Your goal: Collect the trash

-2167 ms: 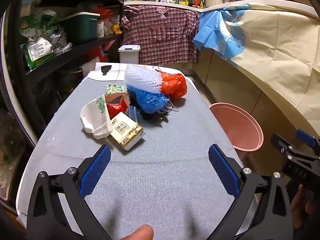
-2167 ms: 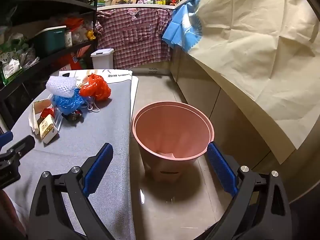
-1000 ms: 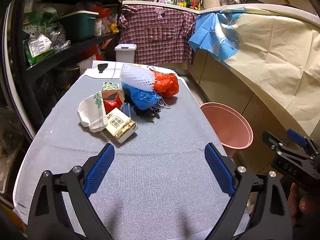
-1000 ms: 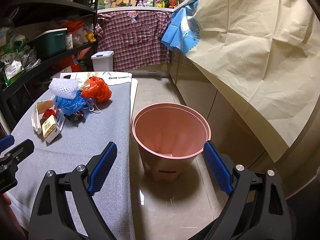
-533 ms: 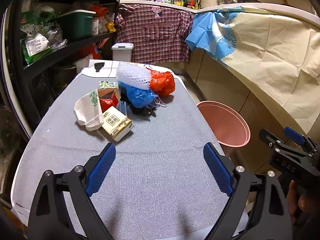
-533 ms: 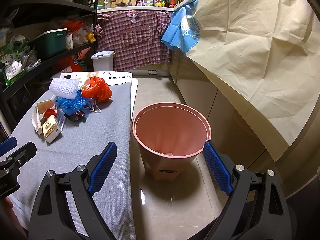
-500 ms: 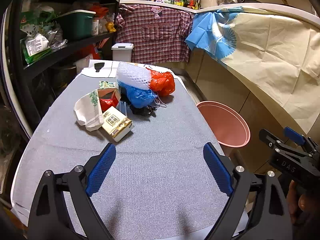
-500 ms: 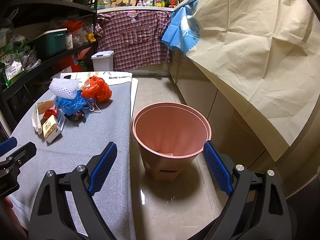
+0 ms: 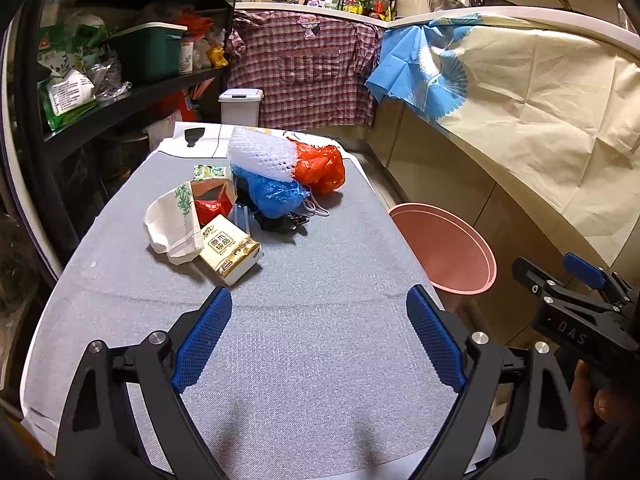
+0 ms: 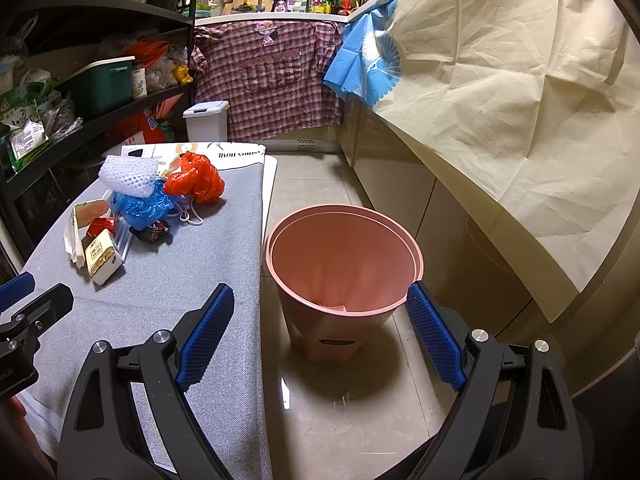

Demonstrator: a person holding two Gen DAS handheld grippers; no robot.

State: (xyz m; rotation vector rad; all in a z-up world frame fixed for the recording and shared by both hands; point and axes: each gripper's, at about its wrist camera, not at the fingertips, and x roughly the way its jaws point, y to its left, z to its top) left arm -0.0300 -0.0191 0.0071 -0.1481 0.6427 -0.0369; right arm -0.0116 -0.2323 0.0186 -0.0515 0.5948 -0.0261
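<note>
1. The task looks to be near its start. The heap of trash [image 9: 256, 196] lies on the worktop [image 9: 320, 360], and the pink bin [image 10: 344, 264] on the floor holds only a small pale scrap at its bottom, as far as I can see.
2. All pieces remain to be collected: a white foam net [image 9: 260, 156], an orange bag [image 9: 320, 168], a blue bag [image 9: 272, 196], a paper bag [image 9: 172, 224], a tissue pack [image 9: 230, 248] and some small dark things that I cannot name.
3. The heap sits toward the far left part of the worktop, well apart from the near edge. The bin stands just beside the right edge of the worktop, its mouth up.
4. The long axis of the tissue pack runs slanted, from far left to near right; it lies flat, touching the paper bag.
5. The left hand-held gripper [image 9: 320, 340] hangs over the near part of the worktop, spread wide, with nothing between its fingers.
6. The right hand-held gripper [image 10: 320, 336] is also spread and empty, pointing at the bin.
</note>
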